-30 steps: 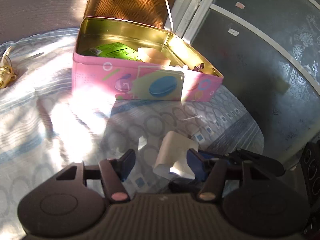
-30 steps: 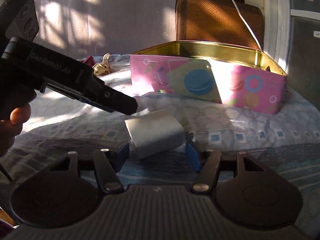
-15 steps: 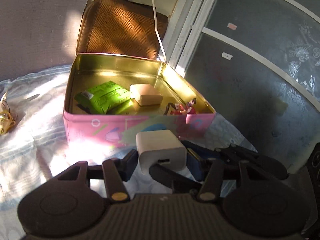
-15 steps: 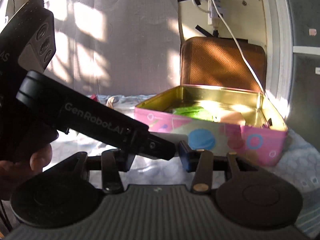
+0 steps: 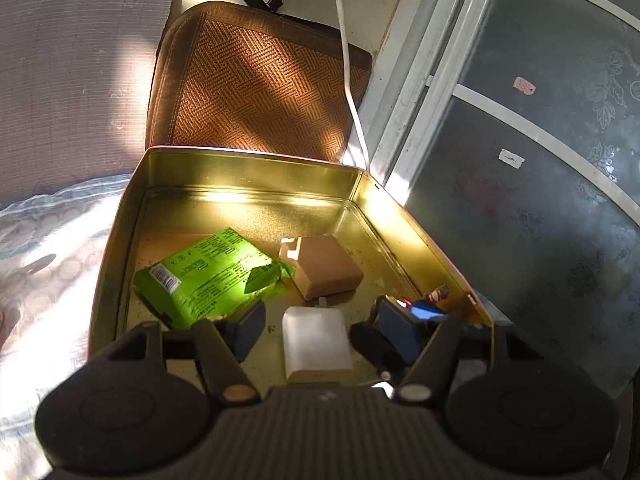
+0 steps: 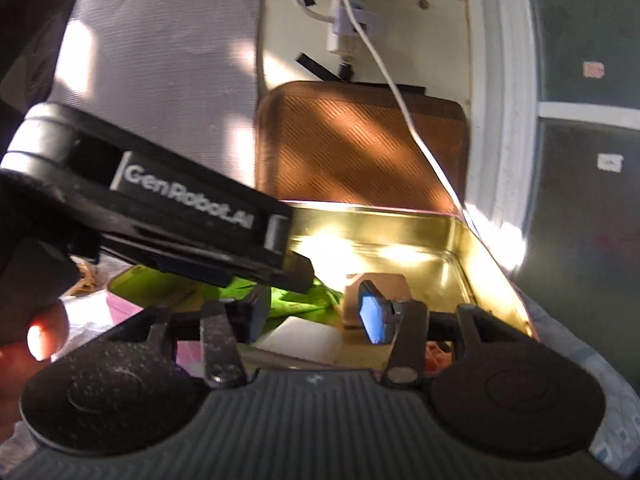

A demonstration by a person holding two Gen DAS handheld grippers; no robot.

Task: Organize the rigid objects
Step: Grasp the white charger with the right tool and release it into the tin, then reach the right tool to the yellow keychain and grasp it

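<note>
Over the open gold-lined tin (image 5: 248,168), both grippers now hang where a second ago they worked above the bedsheet in front of it. The left gripper (image 5: 316,330) jaws are opening, clear of the white charger block (image 5: 316,342), which now sits inside the tin beside the green packet (image 5: 208,276) and tan block (image 5: 326,266). The right gripper (image 6: 316,316) stands half open and empty, so this item reads as stowed.

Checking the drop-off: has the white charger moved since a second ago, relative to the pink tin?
Yes. The white charger went from the cloth in front of the tin to inside it, between the left gripper's opening jaws.
</note>
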